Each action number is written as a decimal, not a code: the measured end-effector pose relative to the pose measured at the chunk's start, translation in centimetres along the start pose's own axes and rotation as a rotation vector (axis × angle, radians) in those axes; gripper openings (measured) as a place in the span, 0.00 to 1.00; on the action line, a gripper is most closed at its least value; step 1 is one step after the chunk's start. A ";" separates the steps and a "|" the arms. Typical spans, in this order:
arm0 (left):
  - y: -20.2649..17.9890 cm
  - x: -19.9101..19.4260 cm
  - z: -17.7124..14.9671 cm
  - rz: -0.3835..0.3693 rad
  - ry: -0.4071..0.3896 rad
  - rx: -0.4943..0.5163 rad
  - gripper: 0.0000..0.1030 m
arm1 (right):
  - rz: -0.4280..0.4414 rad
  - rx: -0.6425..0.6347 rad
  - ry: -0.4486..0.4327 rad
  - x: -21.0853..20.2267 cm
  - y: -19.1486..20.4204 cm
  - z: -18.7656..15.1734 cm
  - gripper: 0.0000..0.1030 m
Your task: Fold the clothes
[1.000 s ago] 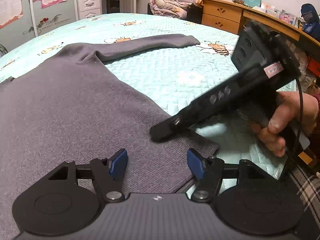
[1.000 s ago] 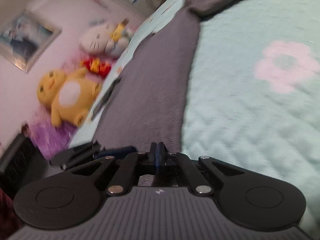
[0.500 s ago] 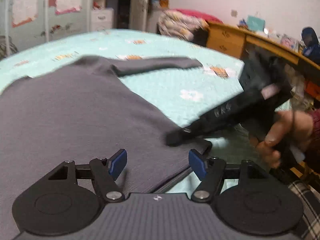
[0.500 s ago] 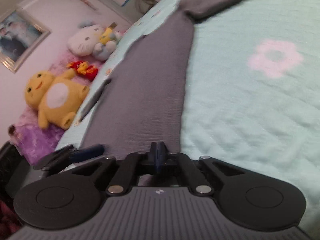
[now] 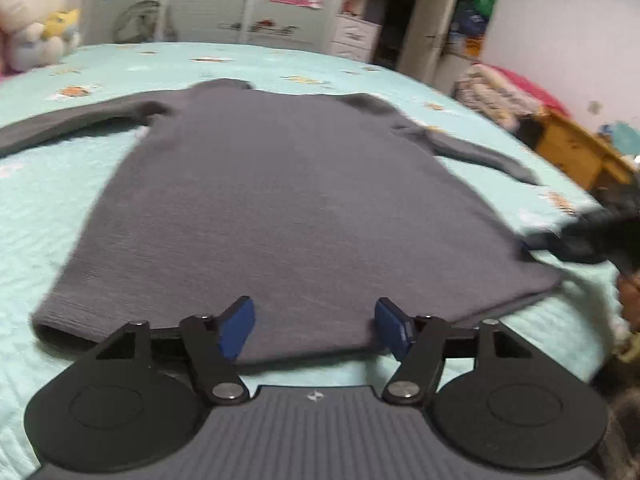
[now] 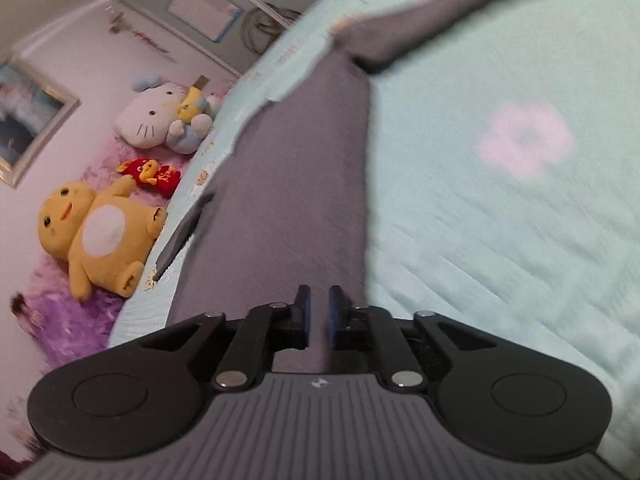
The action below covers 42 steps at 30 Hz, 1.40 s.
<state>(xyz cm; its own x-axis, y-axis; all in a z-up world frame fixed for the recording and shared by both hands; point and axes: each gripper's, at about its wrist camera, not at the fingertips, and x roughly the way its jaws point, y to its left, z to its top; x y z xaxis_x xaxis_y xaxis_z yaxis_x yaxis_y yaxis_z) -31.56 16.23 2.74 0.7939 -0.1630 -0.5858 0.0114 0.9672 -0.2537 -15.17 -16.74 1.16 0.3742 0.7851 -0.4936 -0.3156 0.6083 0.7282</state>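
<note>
Bed (image 5: 40,208): teal quilt. Grey sweater (image 5: 288,208) flat mid-bed, hem at near edge, sleeves out sideways. Left hand-held gripper (image 5: 316,330) spread above hem, empty. Right hand-held gripper (image 6: 318,316) opening at hem's right corner, cloth between pads. Risk: the corner slipping free could rumple the hem and skew the fold.

No legible text, perhaps from blur.

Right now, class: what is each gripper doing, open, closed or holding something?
Left gripper: open, empty, above the grey sweater's hem.
Right gripper: opening, pads slightly apart, gripping nothing.
</note>
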 end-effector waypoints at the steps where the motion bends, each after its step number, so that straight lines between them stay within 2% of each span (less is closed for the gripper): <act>1: 0.6 -0.3 0.4 -0.019 -0.009 -0.027 0.65 | 0.012 -0.032 0.002 0.9 1.5 0.5 0.18; 3: 2.2 -0.9 1.6 0.013 -0.074 -0.091 0.65 | 0.040 -0.104 0.030 3.5 4.5 1.4 0.21; 6: 5.5 -1.6 3.2 0.145 -0.165 -0.197 0.67 | 0.060 -0.231 0.118 10.5 10.0 2.3 0.23; 10: 9.0 0.2 3.9 0.166 -0.101 -0.350 0.67 | 0.085 -0.341 0.203 20.1 16.2 2.9 0.23; 12: 9.2 0.8 3.6 0.170 -0.083 -0.372 0.66 | 0.101 -0.357 0.253 24.5 17.9 2.9 0.23; 14: 8.2 1.0 3.6 0.158 -0.075 -0.333 0.67 | 0.086 -0.385 0.290 27.1 18.4 2.6 0.23; 15: 7.6 1.2 3.6 0.150 -0.058 -0.302 0.67 | 0.053 -0.396 0.302 27.4 18.0 2.3 0.21; 17: 6.3 1.4 3.6 0.109 -0.036 -0.245 0.67 | 0.074 -0.337 0.292 25.6 15.8 2.4 0.20; 19: 5.0 1.8 3.1 0.036 -0.017 -0.226 0.71 | 0.018 -0.304 0.241 21.3 12.9 2.4 0.11; 20: 4.3 2.0 2.7 -0.002 -0.007 -0.219 0.73 | -0.010 -0.288 0.216 19.2 11.4 2.4 0.00; 22: 3.5 2.9 2.8 -0.114 0.025 -0.196 0.76 | -0.093 -0.239 0.155 14.8 8.8 2.3 0.00; 23: 3.2 3.0 2.9 -0.151 0.031 -0.185 0.76 | -0.137 -0.207 0.122 12.6 7.8 2.3 0.00; 25: 2.7 3.1 3.0 -0.197 0.033 -0.165 0.74 | -0.170 -0.141 0.074 9.7 6.9 2.1 0.00; 26: 2.8 2.8 3.2 -0.193 0.020 -0.164 0.73 | -0.160 -0.135 0.068 9.3 7.0 2.1 0.09; 27: 3.0 2.6 3.4 -0.183 0.002 -0.166 0.73 | -0.144 -0.163 0.066 9.5 8.0 2.1 0.24; 29: 4.1 1.7 4.1 -0.124 -0.060 -0.178 0.73 | -0.086 -0.227 0.069 11.3 10.4 2.2 0.36; 33: 7.6 0.9 5.6 0.037 -0.128 -0.238 0.73 | 0.084 -0.278 0.132 18.5 15.4 3.1 0.36; 36: 9.9 1.4 6.2 0.141 -0.122 -0.248 0.72 | 0.121 -0.314 0.170 24.3 18.6 3.7 0.36; 37: 10.3 1.7 6.2 0.167 -0.103 -0.247 0.69 | 0.121 -0.312 0.179 25.7 18.9 4.0 0.36; 39: 11.5 1.3 5.9 0.157 -0.106 -0.303 0.66 | 0.095 -0.332 0.181 27.7 19.6 4.5 0.36; 40: 12.3 0.4 5.7 0.136 -0.143 -0.339 0.67 | 0.079 -0.345 0.177 28.2 19.8 4.6 0.36; 42: 13.3 -0.5 5.3 0.135 -0.187 -0.380 0.67 | 0.100 -0.319 0.183 27.8 18.8 4.6 0.36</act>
<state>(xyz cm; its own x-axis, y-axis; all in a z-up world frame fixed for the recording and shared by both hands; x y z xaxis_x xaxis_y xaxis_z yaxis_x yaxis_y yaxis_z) -28.60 30.21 3.78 0.8695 0.0317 -0.4929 -0.2968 0.8312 -0.4701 -6.72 15.98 3.31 0.1750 0.8326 -0.5255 -0.6087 0.5110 0.6069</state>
